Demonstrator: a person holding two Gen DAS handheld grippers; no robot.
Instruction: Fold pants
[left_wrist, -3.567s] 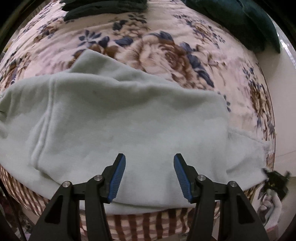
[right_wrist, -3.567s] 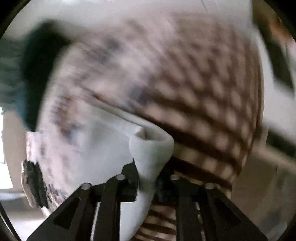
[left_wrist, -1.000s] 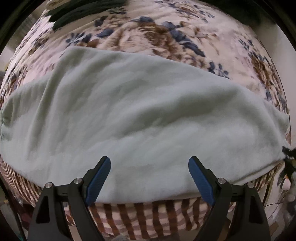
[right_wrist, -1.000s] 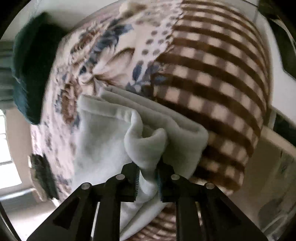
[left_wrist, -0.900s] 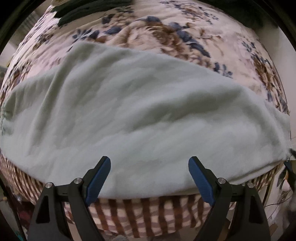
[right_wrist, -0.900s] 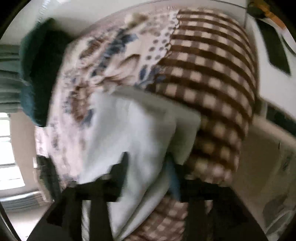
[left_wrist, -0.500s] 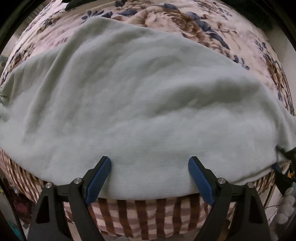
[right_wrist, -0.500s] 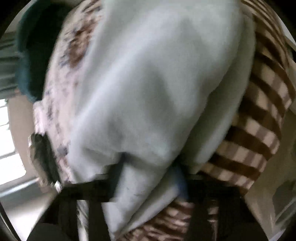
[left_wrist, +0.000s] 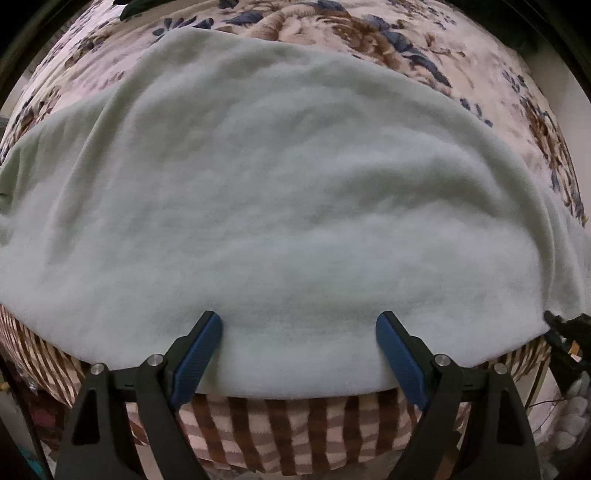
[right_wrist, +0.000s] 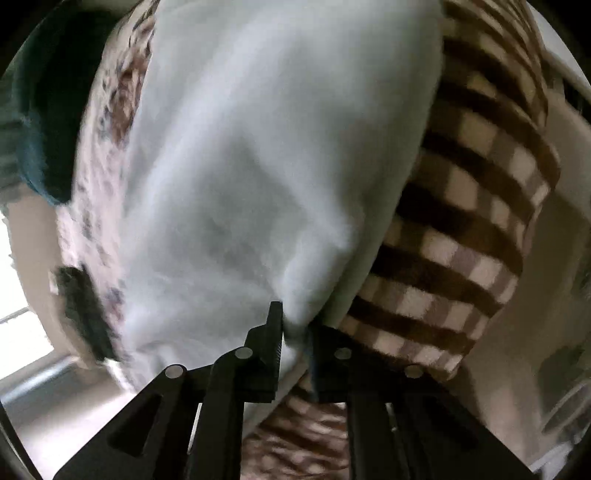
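Left wrist view: pale green pants (left_wrist: 295, 206) spread over floral bedspread (left_wrist: 369, 33), near edge reaching brown checked blanket (left_wrist: 295, 435). Left gripper (left_wrist: 299, 334) wide open above that edge, clamping nothing.

Right wrist view: right gripper (right_wrist: 295, 325), just been closing, pinching a pants fold. Dark teal cushion (right_wrist: 44, 122) beyond; checked blanket alongside.

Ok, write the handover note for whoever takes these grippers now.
Left gripper: jaws open wide, over the near edge of the pale green pants, gripping nothing.
Right gripper: jaws have just been closing, now pinched on the pants' end.
Pants lie spread flat on the floral blanket, near edge by the checked blanket.
Done: one fold appears laid.
Left: likely carry the held end across for the next fold, then smooth.
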